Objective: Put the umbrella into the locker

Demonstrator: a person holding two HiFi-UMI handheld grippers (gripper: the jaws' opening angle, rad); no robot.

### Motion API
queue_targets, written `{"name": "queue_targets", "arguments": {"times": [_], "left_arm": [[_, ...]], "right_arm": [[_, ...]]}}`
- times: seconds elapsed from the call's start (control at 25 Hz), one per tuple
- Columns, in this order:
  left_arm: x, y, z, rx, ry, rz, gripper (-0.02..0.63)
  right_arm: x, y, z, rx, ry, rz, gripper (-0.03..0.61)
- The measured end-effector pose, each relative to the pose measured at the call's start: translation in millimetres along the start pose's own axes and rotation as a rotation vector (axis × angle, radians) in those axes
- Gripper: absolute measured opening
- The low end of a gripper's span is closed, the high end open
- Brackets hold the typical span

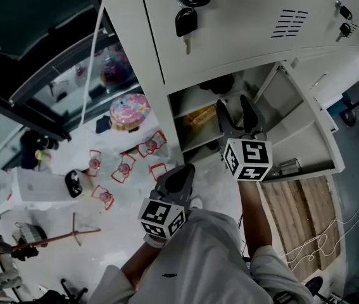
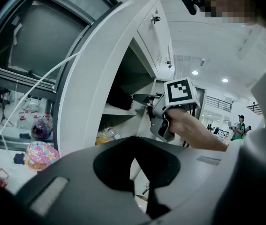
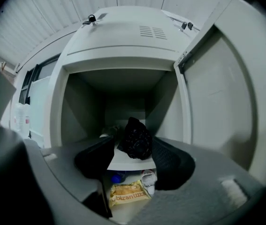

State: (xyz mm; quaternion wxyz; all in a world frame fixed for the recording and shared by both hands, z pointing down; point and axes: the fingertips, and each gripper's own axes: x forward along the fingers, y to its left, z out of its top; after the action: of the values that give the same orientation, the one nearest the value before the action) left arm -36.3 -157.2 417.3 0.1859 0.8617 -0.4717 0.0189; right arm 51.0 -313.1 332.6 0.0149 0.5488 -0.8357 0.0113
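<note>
The folded black umbrella [image 3: 135, 138] lies on the white upper shelf [image 3: 125, 163] inside the open grey locker [image 1: 230, 43]. It also shows as a dark bundle in the head view [image 1: 218, 84] and in the left gripper view [image 2: 119, 99]. My right gripper [image 3: 133, 148] points level into the compartment. Its jaws stand open to either side of the umbrella's near end, and the pads do not press on it. In the head view the right gripper [image 1: 233, 106] is at the locker mouth. My left gripper [image 1: 180, 173] hangs back by the locker's left edge, shut and empty [image 2: 135, 149].
The locker door [image 1: 312, 138] swings open to the right. On the lower shelf lie a yellow snack packet [image 3: 127, 193] and small bottles. Keys [image 1: 185, 21] hang from the door above. A pink patterned ball [image 1: 130, 111], red-rimmed items [image 1: 125, 166] and a wooden pallet [image 1: 299, 214] sit on the floor.
</note>
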Motion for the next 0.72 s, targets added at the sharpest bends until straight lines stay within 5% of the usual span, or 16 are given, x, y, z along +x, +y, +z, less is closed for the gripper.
{"name": "queue_targets", "arguments": {"times": [0.52, 0.72], "left_arm": [[-1, 2, 2, 0.004, -0.010, 0.010, 0.017], [-2, 6, 4, 0.012, -0.017, 0.017, 0.017]], "right_arm": [[-46, 1, -7, -0.014, -0.005, -0.032, 0.014], [-64, 4, -13, 0.005, 0.003, -0.031, 0.002]]}}
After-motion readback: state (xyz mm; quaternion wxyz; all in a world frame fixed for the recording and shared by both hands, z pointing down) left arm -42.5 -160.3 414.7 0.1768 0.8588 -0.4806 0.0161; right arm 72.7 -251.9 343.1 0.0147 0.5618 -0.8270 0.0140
